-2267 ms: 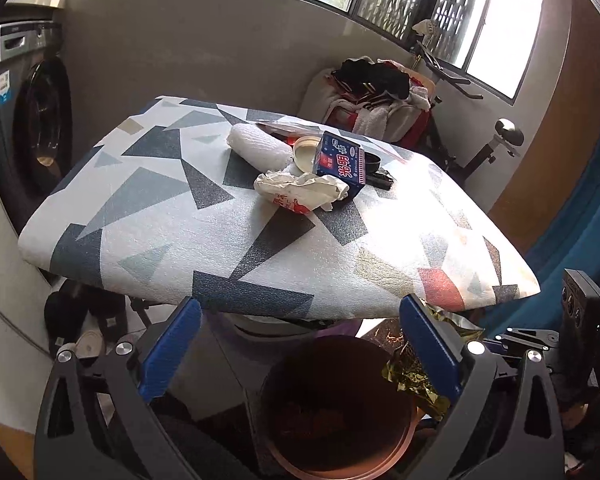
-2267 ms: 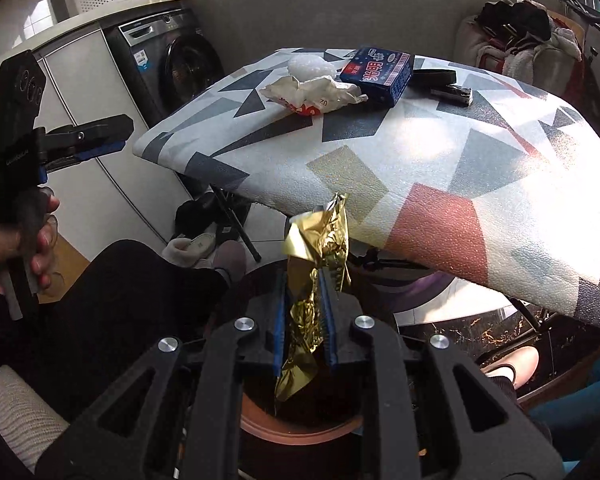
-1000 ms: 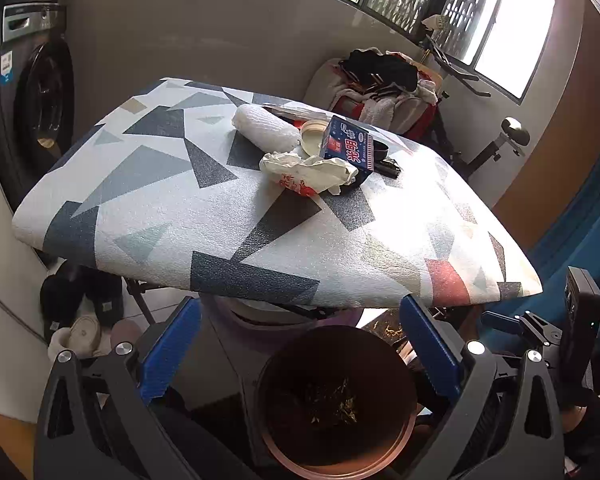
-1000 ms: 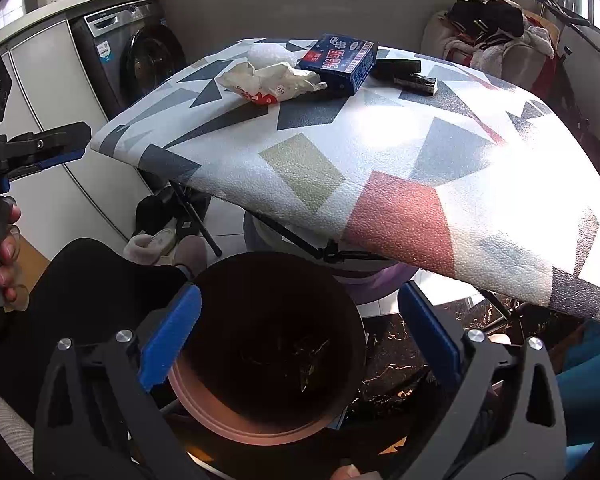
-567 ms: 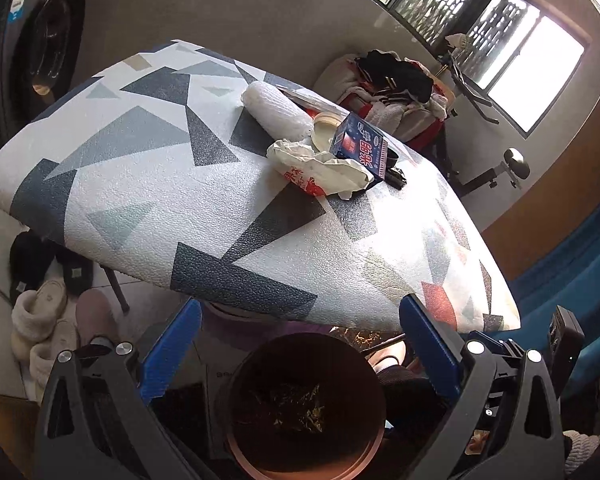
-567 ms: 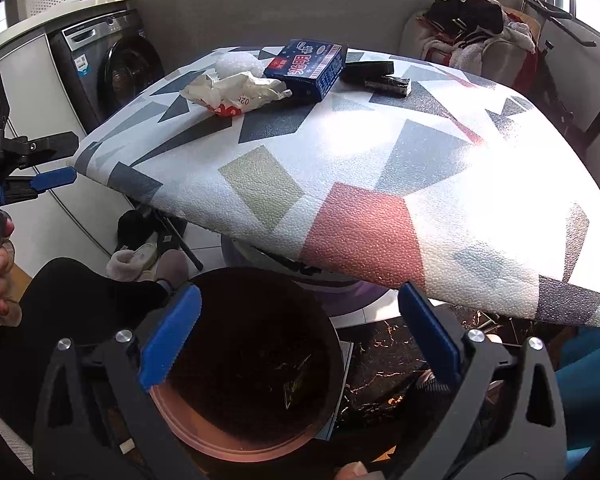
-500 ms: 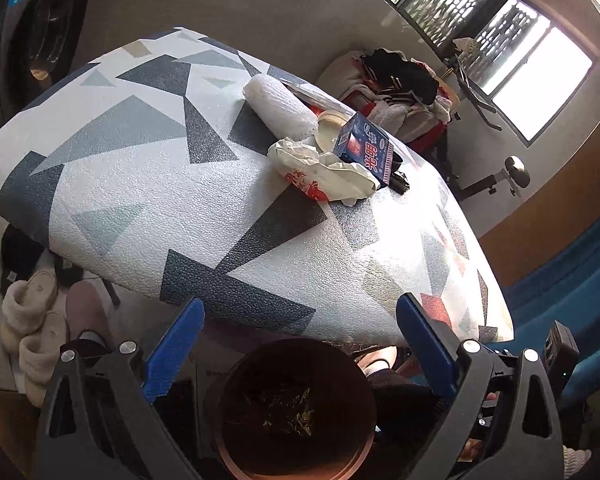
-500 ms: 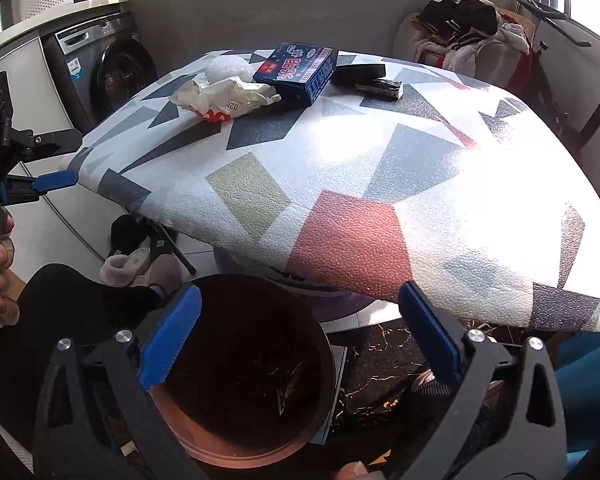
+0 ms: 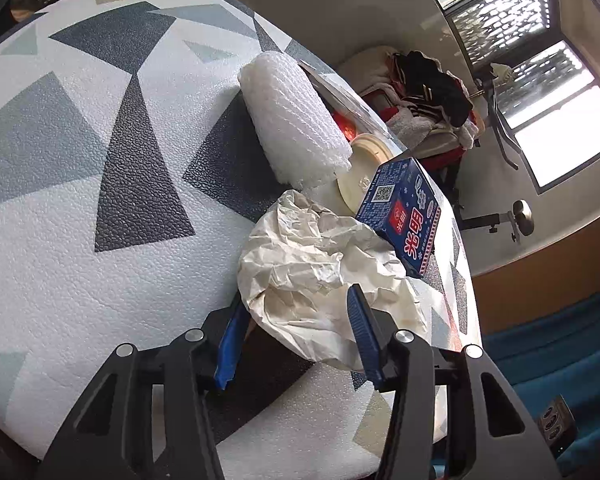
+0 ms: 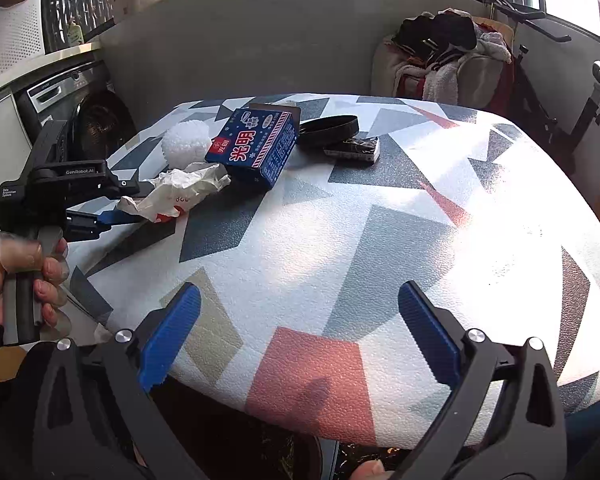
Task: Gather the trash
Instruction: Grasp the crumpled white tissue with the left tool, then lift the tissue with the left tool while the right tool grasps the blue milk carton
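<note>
A crumpled white paper wrapper [image 9: 320,272] with red print lies on the patterned table [image 9: 60,240], against a blue carton [image 9: 404,216]. My left gripper [image 9: 296,340] is low over the table. Its jaws are closing with the near end of the wrapper between them, and the blue pads [image 9: 360,332] touch the paper's sides. The right wrist view shows the same left gripper [image 10: 112,212] at the wrapper [image 10: 180,192]. My right gripper [image 10: 300,336] hangs open and empty over the table's near edge [image 10: 308,420].
A white bubble-wrap roll [image 9: 296,120], a cream lid [image 9: 360,176], a black ring [image 10: 328,128] and a small dark pack [image 10: 352,148] lie behind the carton [image 10: 256,148]. A person's hand [image 10: 24,272] holds the left gripper. A washing machine [image 10: 92,120] stands left, piled clothes [image 10: 440,52] behind.
My left gripper has left the brown bin, swung forward over the table to the wrapper, and its jaws have narrowed. My right gripper rose from the bin toward the table edge, still open.
</note>
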A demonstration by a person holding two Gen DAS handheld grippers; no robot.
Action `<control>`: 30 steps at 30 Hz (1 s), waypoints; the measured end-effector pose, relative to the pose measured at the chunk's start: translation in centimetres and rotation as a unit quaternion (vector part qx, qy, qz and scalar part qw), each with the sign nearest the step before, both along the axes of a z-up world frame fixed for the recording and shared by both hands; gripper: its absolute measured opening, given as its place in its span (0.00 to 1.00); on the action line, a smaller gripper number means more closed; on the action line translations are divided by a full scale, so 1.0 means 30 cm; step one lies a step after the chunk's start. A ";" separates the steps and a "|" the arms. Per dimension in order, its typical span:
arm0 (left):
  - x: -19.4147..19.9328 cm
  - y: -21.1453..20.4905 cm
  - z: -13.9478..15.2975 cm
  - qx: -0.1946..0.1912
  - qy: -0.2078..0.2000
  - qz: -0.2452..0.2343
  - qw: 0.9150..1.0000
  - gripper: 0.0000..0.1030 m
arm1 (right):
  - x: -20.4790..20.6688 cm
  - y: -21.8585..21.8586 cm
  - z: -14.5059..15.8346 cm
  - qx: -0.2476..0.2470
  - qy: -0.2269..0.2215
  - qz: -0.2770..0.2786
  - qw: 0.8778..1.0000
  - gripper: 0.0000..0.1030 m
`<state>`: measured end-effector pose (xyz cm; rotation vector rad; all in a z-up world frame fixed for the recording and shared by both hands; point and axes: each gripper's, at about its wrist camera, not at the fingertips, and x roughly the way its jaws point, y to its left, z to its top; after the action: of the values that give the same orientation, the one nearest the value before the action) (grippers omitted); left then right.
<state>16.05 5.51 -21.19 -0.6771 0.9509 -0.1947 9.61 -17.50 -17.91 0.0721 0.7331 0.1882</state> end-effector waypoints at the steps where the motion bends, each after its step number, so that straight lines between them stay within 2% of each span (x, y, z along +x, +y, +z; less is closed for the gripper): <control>1: 0.001 -0.009 -0.001 0.017 -0.004 -0.006 1.000 0.33 | 0.019 -0.008 0.003 0.007 -0.001 -0.001 1.000 0.95; 3: -0.009 -0.030 0.002 0.058 -0.017 -0.017 0.998 0.26 | 0.055 -0.020 0.003 0.020 0.003 0.000 1.000 0.95; 7: -0.016 -0.071 0.007 0.115 -0.039 -0.037 0.992 0.26 | 0.132 -0.028 0.007 0.046 0.006 0.006 0.999 0.95; 12: -0.026 -0.079 -0.002 0.129 -0.051 -0.041 0.989 0.26 | 0.254 0.011 0.039 0.071 0.028 0.039 0.996 0.95; 16: -0.037 -0.100 -0.001 0.153 -0.059 -0.046 0.985 0.26 | 0.368 0.071 0.072 0.059 0.029 0.039 0.997 0.95; 20: -0.037 -0.088 -0.008 0.136 -0.063 -0.044 0.988 0.26 | 0.515 0.138 0.073 0.045 0.029 0.049 0.997 0.94; 24: -0.033 -0.079 -0.009 0.127 -0.061 -0.042 0.989 0.26 | 0.667 0.195 0.023 0.051 0.074 0.032 0.995 0.94; 27: -0.032 -0.067 -0.015 0.113 -0.057 -0.037 0.991 0.26 | 0.722 0.252 0.009 0.013 0.079 0.019 0.997 0.94; 30: -0.037 -0.070 -0.016 0.119 -0.063 -0.038 0.990 0.26 | 0.749 0.275 0.013 0.015 0.080 0.007 0.997 0.94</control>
<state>14.94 3.42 -21.66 -0.4049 0.8631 -0.1859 32.07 -9.26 -17.51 0.1126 0.8903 0.2082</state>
